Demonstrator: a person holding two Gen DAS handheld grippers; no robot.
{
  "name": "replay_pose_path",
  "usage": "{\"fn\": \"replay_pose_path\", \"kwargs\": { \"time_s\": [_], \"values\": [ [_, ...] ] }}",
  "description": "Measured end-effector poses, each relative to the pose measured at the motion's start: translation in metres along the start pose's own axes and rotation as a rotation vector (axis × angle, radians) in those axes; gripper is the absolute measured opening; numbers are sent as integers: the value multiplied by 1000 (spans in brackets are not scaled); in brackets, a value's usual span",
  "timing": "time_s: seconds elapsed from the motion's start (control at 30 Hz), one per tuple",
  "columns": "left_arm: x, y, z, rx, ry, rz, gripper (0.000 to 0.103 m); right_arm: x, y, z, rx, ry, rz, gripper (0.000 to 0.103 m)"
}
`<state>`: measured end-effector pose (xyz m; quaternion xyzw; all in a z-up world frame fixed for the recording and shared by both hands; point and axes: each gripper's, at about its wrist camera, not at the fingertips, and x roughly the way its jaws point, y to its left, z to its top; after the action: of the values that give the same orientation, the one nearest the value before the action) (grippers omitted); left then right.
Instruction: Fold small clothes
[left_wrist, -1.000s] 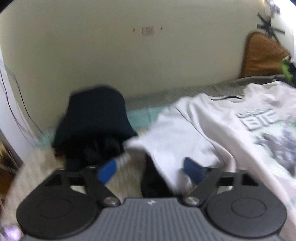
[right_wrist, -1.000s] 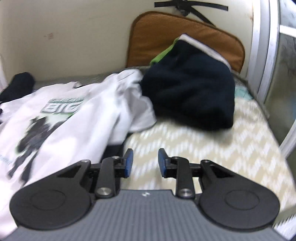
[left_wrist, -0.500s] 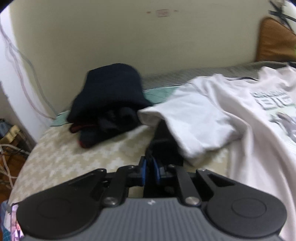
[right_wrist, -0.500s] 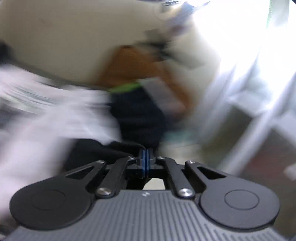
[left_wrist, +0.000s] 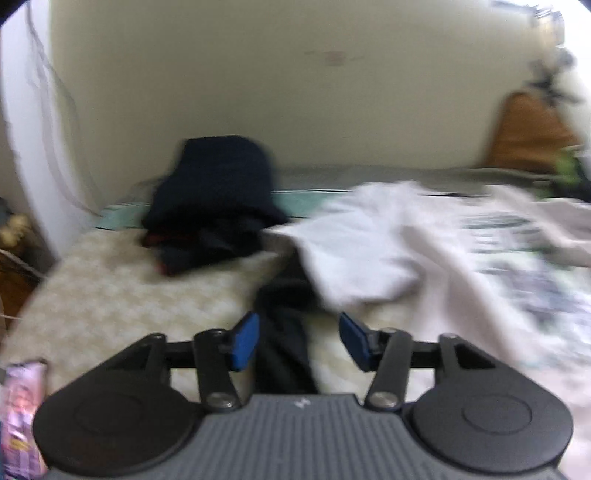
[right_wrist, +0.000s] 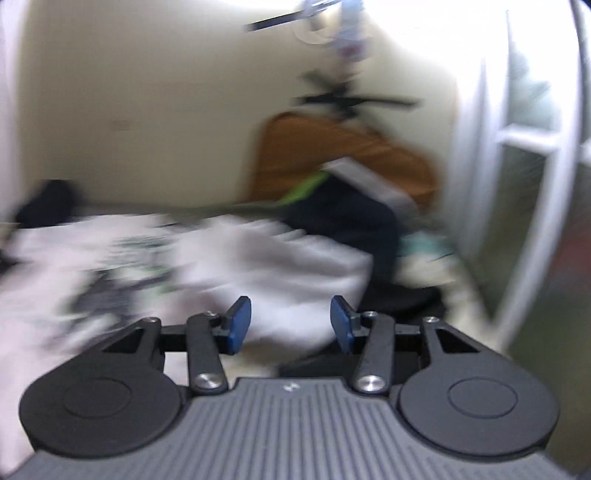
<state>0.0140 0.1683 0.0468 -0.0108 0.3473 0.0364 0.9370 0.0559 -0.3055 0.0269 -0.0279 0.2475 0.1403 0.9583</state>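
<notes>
A white printed T-shirt (left_wrist: 424, 251) lies spread over the bed, over a dark garment (left_wrist: 284, 332) whose edge runs between the fingers of my left gripper (left_wrist: 298, 341). That gripper is open, its jaws apart on either side of the dark cloth. In the right wrist view the same white shirt (right_wrist: 266, 266) lies ahead of my right gripper (right_wrist: 290, 325), which is open and empty, with dark cloth (right_wrist: 399, 302) just to its right. Both views are blurred by motion.
A pile of dark folded clothes (left_wrist: 218, 199) sits at the bed's far left by the wall. Another dark pile with green trim (right_wrist: 343, 214) leans on an orange cushion (right_wrist: 343, 155). A window frame (right_wrist: 524, 184) stands at right. The patterned bedspread (left_wrist: 122, 288) shows at left.
Both grippers were shut on the dark cloth half a second ago and have now opened. Both have pulled back a little from the clothes.
</notes>
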Motion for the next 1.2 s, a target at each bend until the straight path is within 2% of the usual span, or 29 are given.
{"fn": "replay_pose_path", "kwargs": {
  "time_s": [0.07, 0.13, 0.23, 0.3, 0.33, 0.37, 0.47, 0.5, 0.53, 0.57, 0.77, 0.83, 0.87, 0.9, 0.93, 0.97, 1.0, 1.03, 1.07, 1.1, 1.13, 1.2],
  "values": [
    [-12, -10, -11, 23, 11, -79, 54, 2, 15, -11, -11, 54, 82, 51],
    [-17, -21, -24, 54, 43, -129, 54, 4, 28, -25, -38, 96, 113, 51],
    [-16, -37, -42, 94, 103, -144, 53, 3, 35, -37, -37, 145, 156, 51],
    [-13, -42, -51, 91, 141, -146, 48, -3, 35, -43, -22, 168, 198, 52],
    [-12, -42, -54, 81, 161, -155, 45, -8, 36, -48, -13, 175, 217, 52],
    [-12, -43, -58, 81, 148, -151, 40, -13, 34, -51, -3, 183, 236, 52],
    [-20, -49, -63, 88, 143, -175, 7, -21, 36, -62, 20, 222, 290, 51],
    [-21, -49, -64, 84, 142, -178, 7, -22, 39, -67, 17, 243, 295, 41],
    [-22, -48, -64, 77, 142, -176, 7, -24, 43, -71, 7, 255, 289, 11],
    [-24, -47, -64, 70, 144, -168, 5, -25, 46, -74, -4, 269, 270, 5],
    [-49, -1, -52, -37, 121, -130, 5, -60, 32, -65, -24, 267, 140, 4],
    [-58, 3, -53, -30, 114, -128, 5, -72, 20, -65, -37, 294, 75, 5],
    [-60, 1, -54, -13, 112, -129, 6, -75, 13, -68, -29, 323, 72, 5],
    [-61, -5, -56, 8, 115, -118, 11, -76, 9, -72, -19, 368, 91, 6],
    [-60, -10, -58, 32, 124, -94, 12, -76, 7, -75, -27, 405, 104, 8],
    [-58, -16, -60, 57, 136, -73, 17, -74, 10, -78, -61, 425, 92, 8],
    [-58, -18, -62, 73, 133, -73, 27, -74, 13, -77, -98, 419, 71, 13],
    [-60, -20, -65, 83, 124, -88, 33, -75, 15, -75, -108, 402, 71, 24],
    [-64, -22, -68, 94, 117, -108, 44, -78, 15, -70, -97, 375, 93, 32],
    [-68, -24, -71, 107, 112, -120, 55, -81, 15, -65, -83, 342, 120, 46],
    [-72, -27, -74, 116, 105, -134, 59, -84, 15, -61, -78, 313, 140, 52],
    [-80, -31, -82, 107, 111, -182, 62, -85, 20, -57, -74, 268, 182, 54]
  ]
}}
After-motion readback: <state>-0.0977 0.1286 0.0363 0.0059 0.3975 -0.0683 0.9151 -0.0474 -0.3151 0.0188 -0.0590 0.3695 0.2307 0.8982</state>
